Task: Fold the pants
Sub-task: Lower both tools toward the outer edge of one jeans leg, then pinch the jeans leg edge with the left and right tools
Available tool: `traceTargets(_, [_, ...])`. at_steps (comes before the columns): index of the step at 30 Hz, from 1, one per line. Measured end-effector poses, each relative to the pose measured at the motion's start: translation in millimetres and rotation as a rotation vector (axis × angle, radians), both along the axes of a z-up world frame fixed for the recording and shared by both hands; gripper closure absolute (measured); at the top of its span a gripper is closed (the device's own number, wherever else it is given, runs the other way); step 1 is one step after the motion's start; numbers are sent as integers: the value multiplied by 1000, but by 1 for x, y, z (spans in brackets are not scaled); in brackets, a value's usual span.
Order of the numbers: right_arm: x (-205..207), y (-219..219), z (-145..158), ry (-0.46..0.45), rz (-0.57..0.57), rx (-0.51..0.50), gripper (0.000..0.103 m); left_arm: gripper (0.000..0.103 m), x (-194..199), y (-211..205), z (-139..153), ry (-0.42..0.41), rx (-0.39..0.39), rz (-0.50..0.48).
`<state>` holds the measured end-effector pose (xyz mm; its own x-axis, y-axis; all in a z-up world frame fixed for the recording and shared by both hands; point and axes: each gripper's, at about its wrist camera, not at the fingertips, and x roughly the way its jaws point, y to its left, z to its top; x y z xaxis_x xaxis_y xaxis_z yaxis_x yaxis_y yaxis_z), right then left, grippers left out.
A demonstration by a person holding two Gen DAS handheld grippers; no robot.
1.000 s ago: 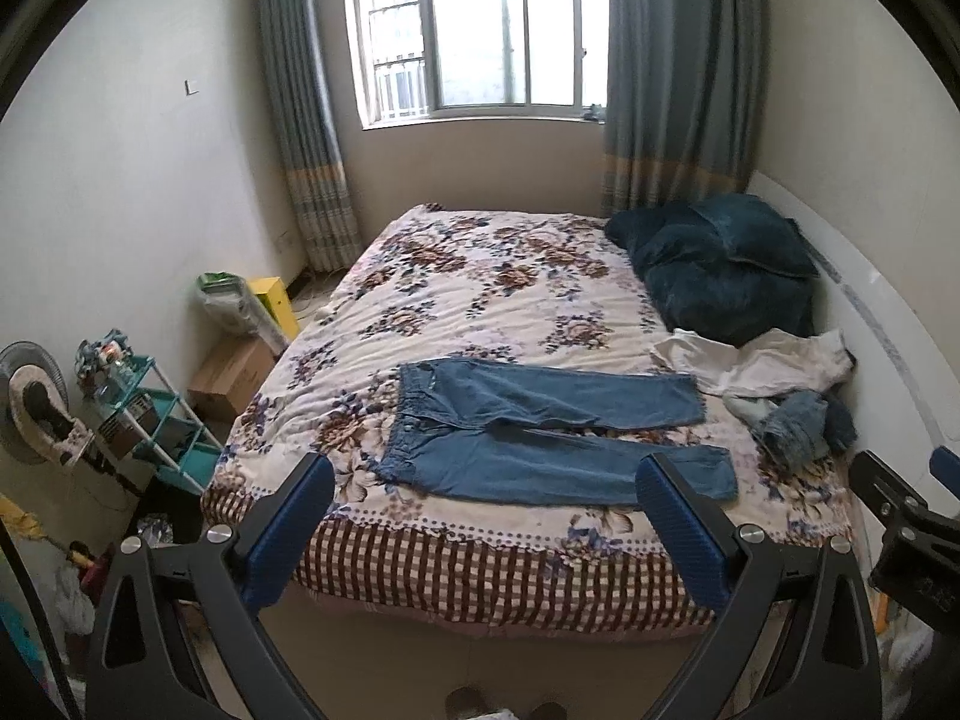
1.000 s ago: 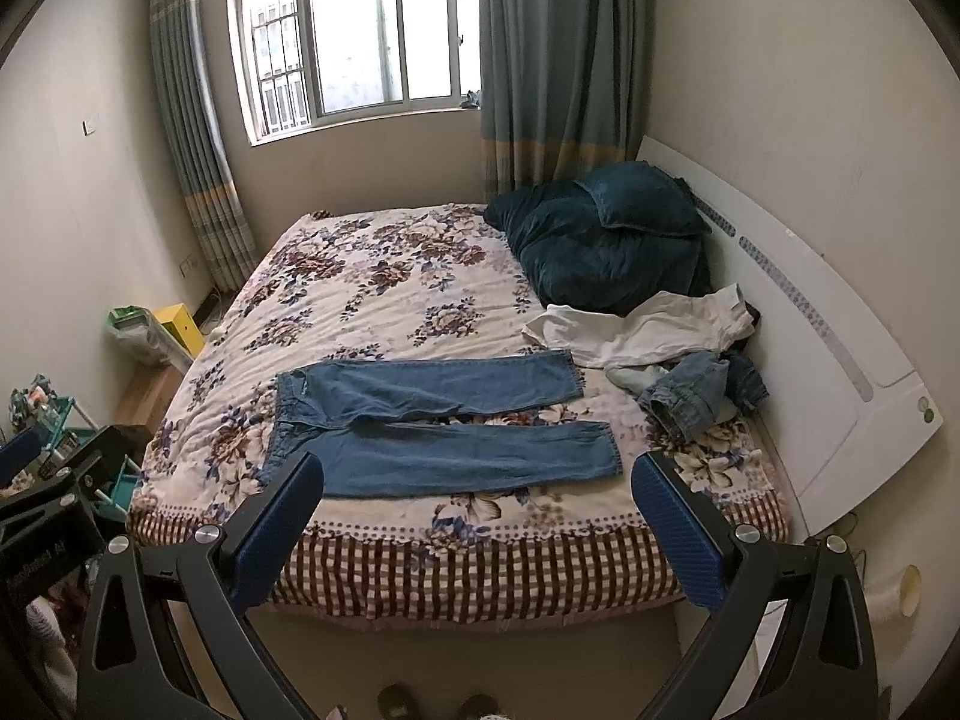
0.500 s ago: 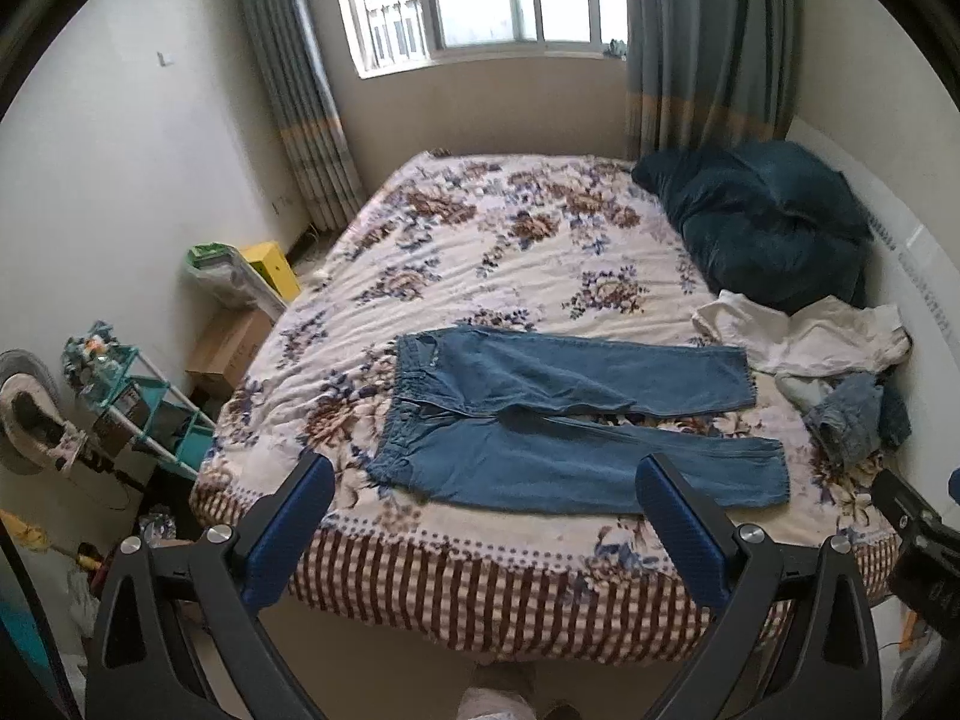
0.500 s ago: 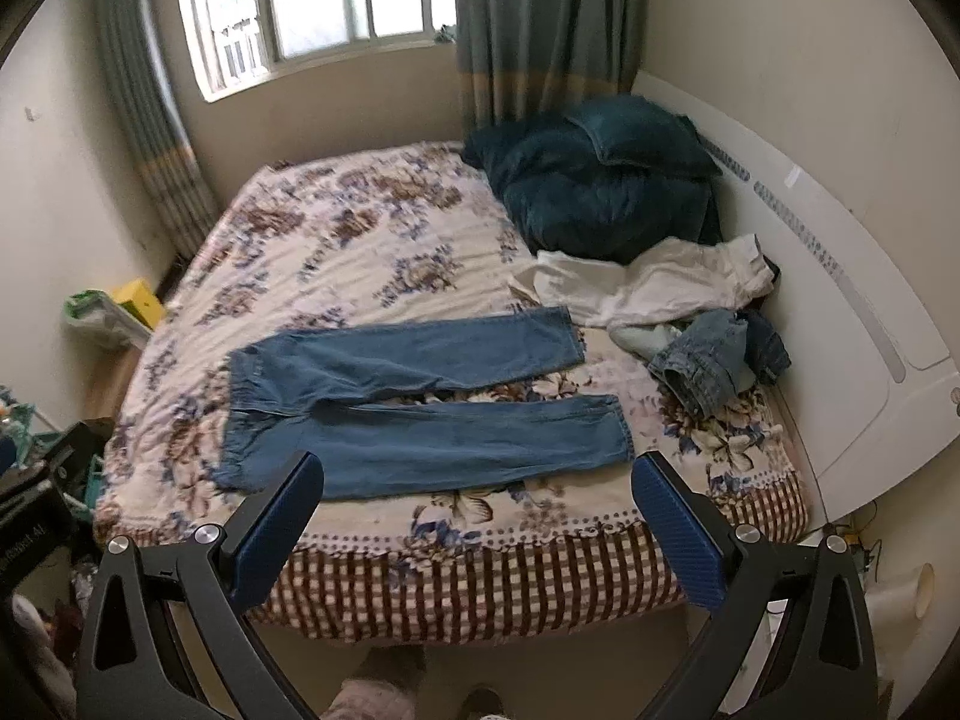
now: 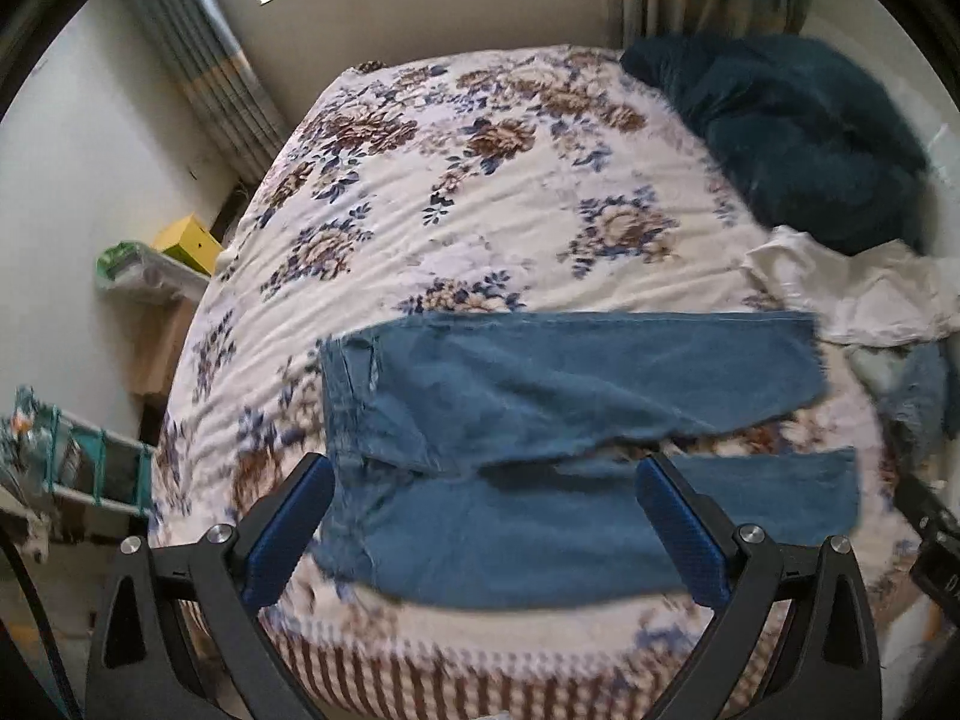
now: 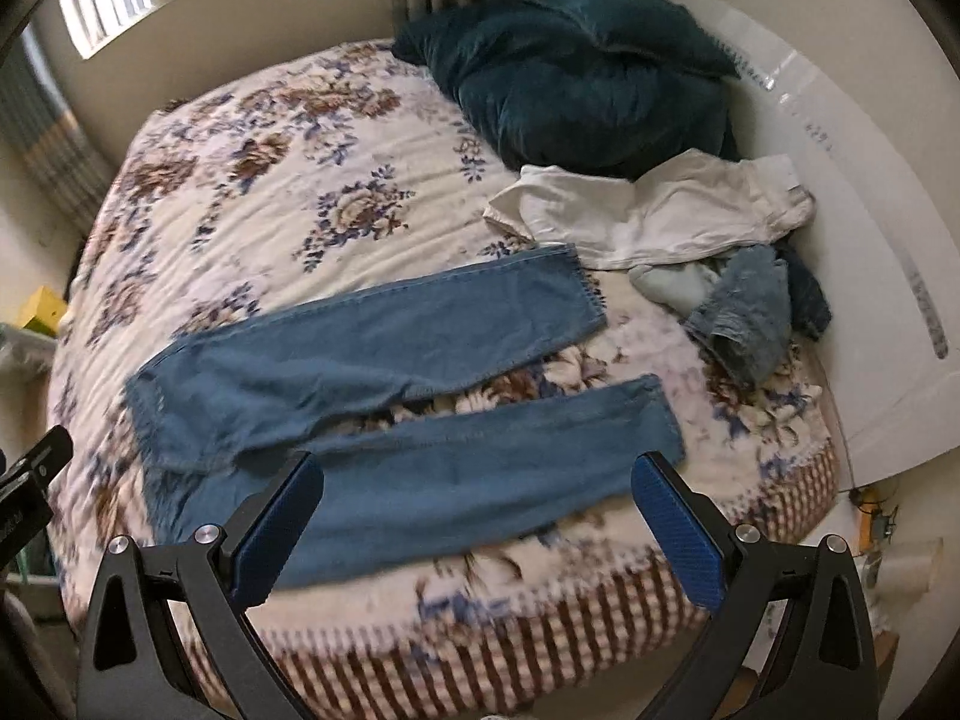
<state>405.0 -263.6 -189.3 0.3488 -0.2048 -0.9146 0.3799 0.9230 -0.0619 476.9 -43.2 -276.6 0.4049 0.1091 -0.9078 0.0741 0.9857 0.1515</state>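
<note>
The left hand-held gripper has its blue-padded fingers wide apart with nothing between them, hanging over the waist end of the pants. The right hand-held gripper is likewise spread and empty, over the nearer leg.

Off to the left hand-held gripper's left, beside the bed, stands a teal wire rack with blurred items I cannot make out; farther ahead on that side a yellow box sits next to a green-topped bag.

Just ahead of both lies the bed, covered in a floral sheet with a brown checked border along its near edge. Ahead and to the right a dark teal blanket is heaped by the white headboard; nearer, a white garment and crumpled denim lie beside the pants' cuffs. A window and striped curtains close the far wall.

The pants are blue denim, flat and unfolded near the bed's front edge, waistband to the left, legs running rightward and slightly parted.
</note>
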Motion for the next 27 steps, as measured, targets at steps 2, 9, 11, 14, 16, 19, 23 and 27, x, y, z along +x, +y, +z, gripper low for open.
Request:
traceTargets(2, [40,-1,-30,25,-4,7,0,0,30,0,-27,24,17,1])
traceTargets(9, [179,-5,-161,192,62,8,0,0,129,-20,-140,163,107,-56])
traceTargets(11, [217,-3,-203,242,125,2,0,0,154,-27,-171,202,141,-98])
traceTargets(14, [270,-1,-263,336,246,-31,0,0,190,-40,-216,242,194,-198])
traceTargets(16, [301,0,-300,404,319,-50,0,0,213,-47,-247,293,207,-268])
traceTargets(19, [329,-1,-336,471,410,-91,0,0,241,-53,-295,431,190,-372])
traceTargets(23, [370,14,-377,539,592,-177,0,9,259,-60,-344,588,223,-539])
traceTargets(27, [394,43,-420,604,798,-272,0,10,266,-63,-360,665,198,-649])
